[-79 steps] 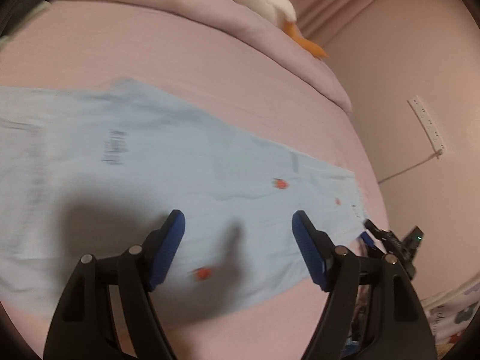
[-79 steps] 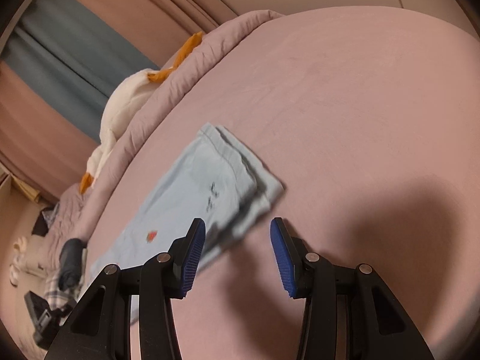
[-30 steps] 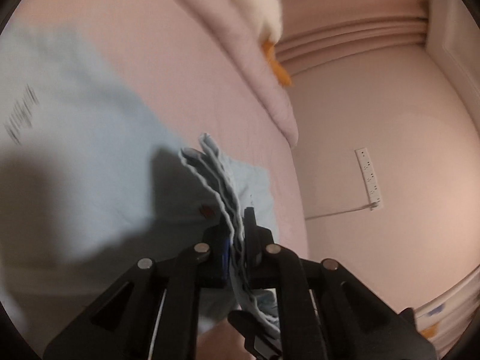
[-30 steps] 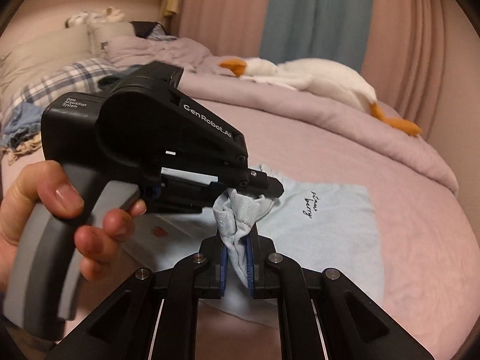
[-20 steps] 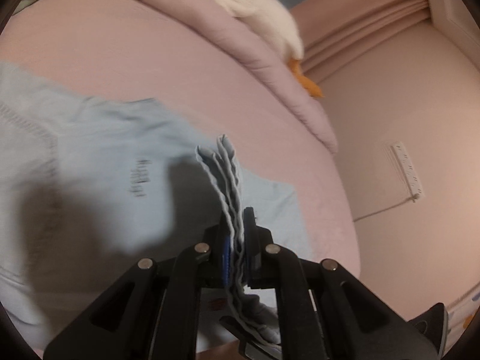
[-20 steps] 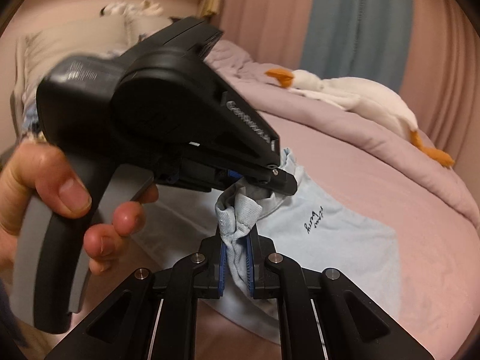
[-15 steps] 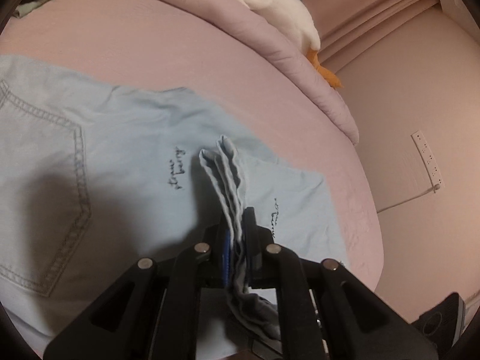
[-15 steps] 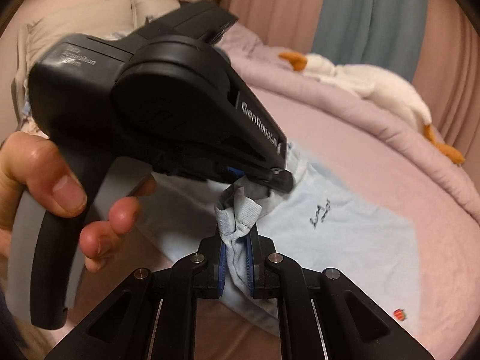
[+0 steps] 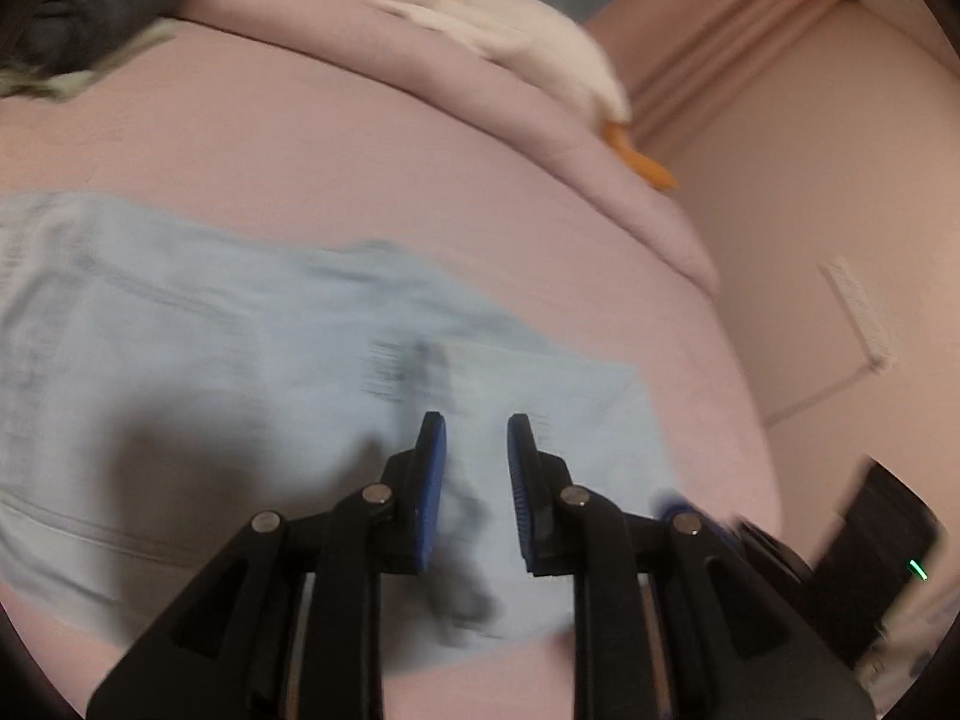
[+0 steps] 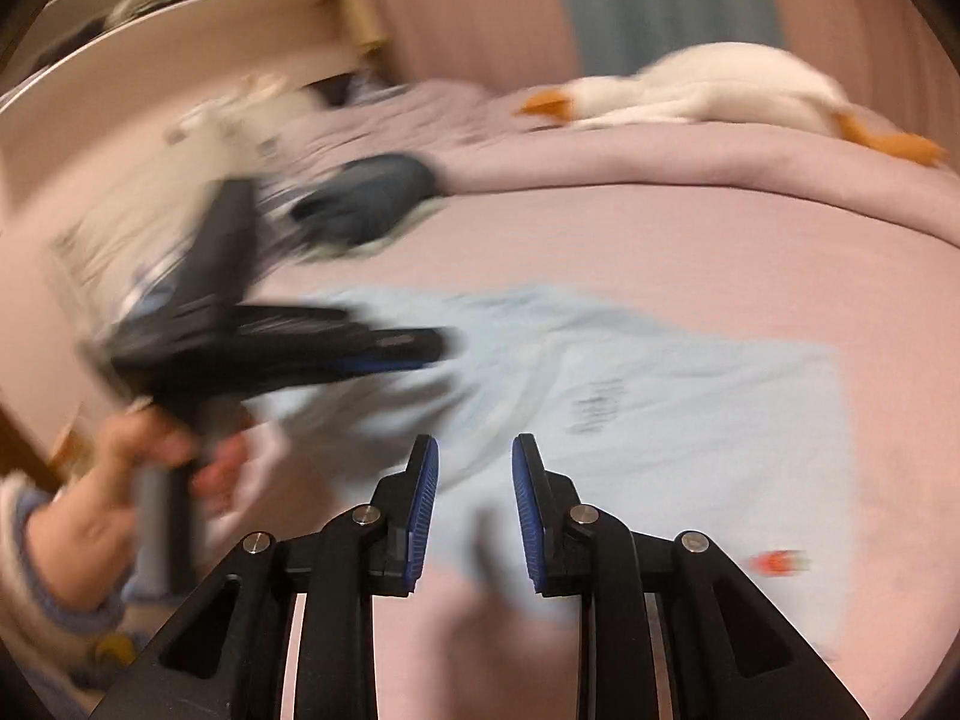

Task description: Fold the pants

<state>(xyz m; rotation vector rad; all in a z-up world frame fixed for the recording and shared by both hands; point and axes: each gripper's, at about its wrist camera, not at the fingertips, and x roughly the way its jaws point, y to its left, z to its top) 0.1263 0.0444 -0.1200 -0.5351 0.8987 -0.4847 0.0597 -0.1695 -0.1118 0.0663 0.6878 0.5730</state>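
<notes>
Light blue pants [image 9: 252,372] lie folded over on the pink bed, also seen in the right wrist view as pants [image 10: 660,420] with dark lettering and a small red strawberry mark. My left gripper [image 9: 475,438] hovers just above the folded-over leg end, its jaws opening, with nothing between the blue pads. My right gripper [image 10: 474,456] hangs over the near edge of the cloth, jaws opening too, and holds nothing. The left gripper [image 10: 384,354] shows blurred at the left of the right wrist view, held by a hand [image 10: 138,468].
A white plush goose [image 9: 516,42] lies on the rolled pink duvet at the far side, also goose [image 10: 708,90]. A dark garment [image 10: 366,198] sits at the bed's far left. A wall with a power strip [image 9: 858,312] stands beyond the bed's right edge.
Both grippers have let go of the bunched pant-leg ends, which now lie flat on the rest of the pants. Both pairs of jaws have parted and the two grippers have drawn apart.
</notes>
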